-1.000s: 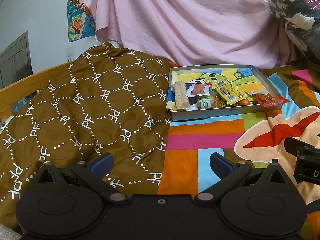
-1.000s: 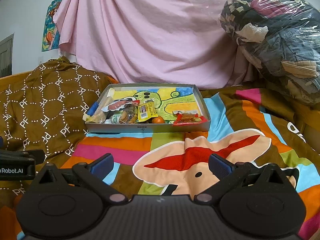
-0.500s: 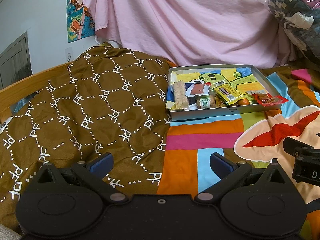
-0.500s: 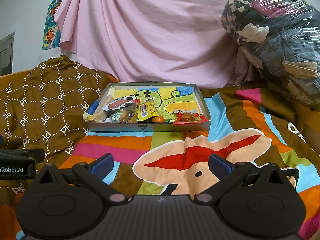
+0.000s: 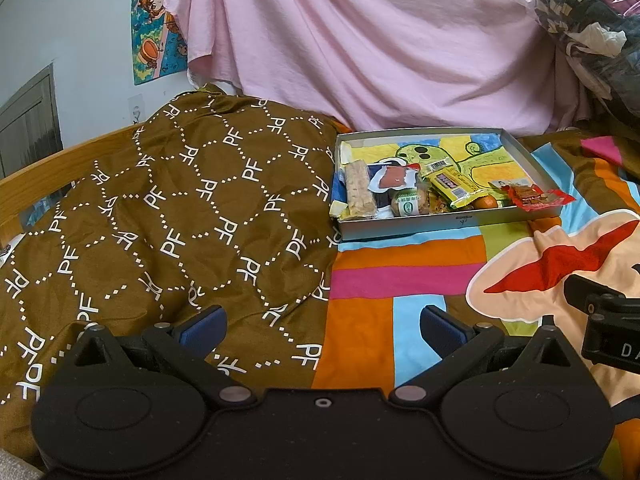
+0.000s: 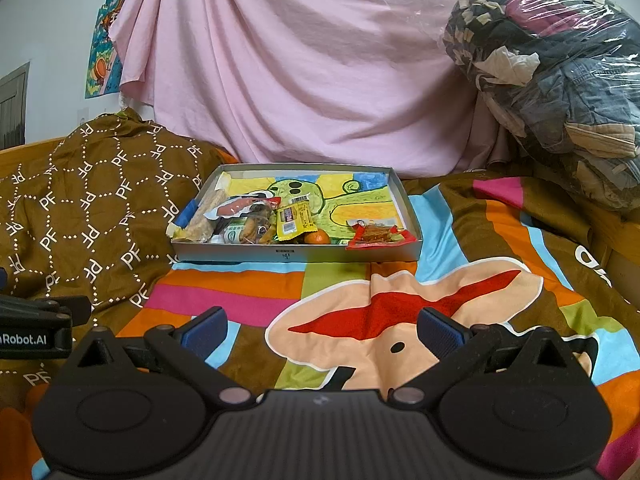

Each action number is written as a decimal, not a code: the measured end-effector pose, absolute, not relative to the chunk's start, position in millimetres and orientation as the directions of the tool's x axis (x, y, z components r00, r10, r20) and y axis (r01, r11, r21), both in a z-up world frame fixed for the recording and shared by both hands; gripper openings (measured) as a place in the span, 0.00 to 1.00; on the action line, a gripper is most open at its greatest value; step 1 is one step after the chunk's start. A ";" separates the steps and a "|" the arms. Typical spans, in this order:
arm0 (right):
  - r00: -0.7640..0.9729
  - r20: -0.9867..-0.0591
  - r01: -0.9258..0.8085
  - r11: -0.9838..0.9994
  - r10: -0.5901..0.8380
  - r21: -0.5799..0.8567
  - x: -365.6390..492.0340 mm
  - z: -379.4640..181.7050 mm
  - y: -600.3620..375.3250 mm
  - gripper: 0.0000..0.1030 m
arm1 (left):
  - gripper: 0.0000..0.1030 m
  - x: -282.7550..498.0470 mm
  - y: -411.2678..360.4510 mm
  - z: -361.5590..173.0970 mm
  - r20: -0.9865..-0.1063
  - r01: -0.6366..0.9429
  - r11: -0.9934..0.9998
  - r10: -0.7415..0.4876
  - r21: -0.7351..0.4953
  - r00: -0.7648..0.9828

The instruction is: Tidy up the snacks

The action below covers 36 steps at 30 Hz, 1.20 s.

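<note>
Snacks (image 6: 276, 222) sit piled at the near edge of the flat grey cardboard box (image 6: 404, 204) on the striped bed cover (image 6: 248, 280). Nothing has moved in the last second. Both the left gripper (image 5: 322, 326) and right gripper (image 6: 322, 328) stay wide open, holding nothing, well back from the box.

Bright stripes, brown lettering and pale pink.

The bedspread (image 6: 472, 280) runs in orange, magenta, sky-blue, green and brown bands around a peach cartoon shape with a red patch. The brown quilt (image 5: 168, 216) carries white dotted hexagons and white "PF" letters. The sheet (image 6: 304, 72) hung behind is plain pale pink. The grey tray (image 6: 296, 255) is lined with a yellow, green and blue drawing; in it lie a yellow wrapper (image 6: 294, 221), a red packet (image 6: 376, 236) and a small orange fruit (image 6: 316, 237).
</note>
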State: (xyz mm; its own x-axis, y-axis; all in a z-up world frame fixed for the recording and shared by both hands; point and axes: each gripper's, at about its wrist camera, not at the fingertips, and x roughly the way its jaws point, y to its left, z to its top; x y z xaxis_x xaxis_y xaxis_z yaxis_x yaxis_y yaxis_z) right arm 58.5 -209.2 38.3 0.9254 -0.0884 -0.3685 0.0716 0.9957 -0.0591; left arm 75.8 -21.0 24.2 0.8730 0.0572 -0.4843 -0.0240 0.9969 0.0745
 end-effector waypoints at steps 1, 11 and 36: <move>0.926 -0.368 0.072 0.996 -0.088 -0.059 58.7 38.5 -209.1 1.00 | 0.99 76.0 -21.5 24.0 -0.485 -0.020 0.997 0.054 0.074 0.873; 0.926 -0.368 0.071 0.996 -0.088 -0.060 59.0 38.6 -208.7 1.00 | 0.99 77.1 -21.7 24.5 -0.514 0.001 0.997 0.041 0.082 0.857; 0.922 -0.377 0.061 0.995 -0.085 -0.076 59.7 37.0 -209.3 1.00 | 0.99 77.0 -23.0 24.3 -0.520 0.012 0.994 0.045 0.106 0.853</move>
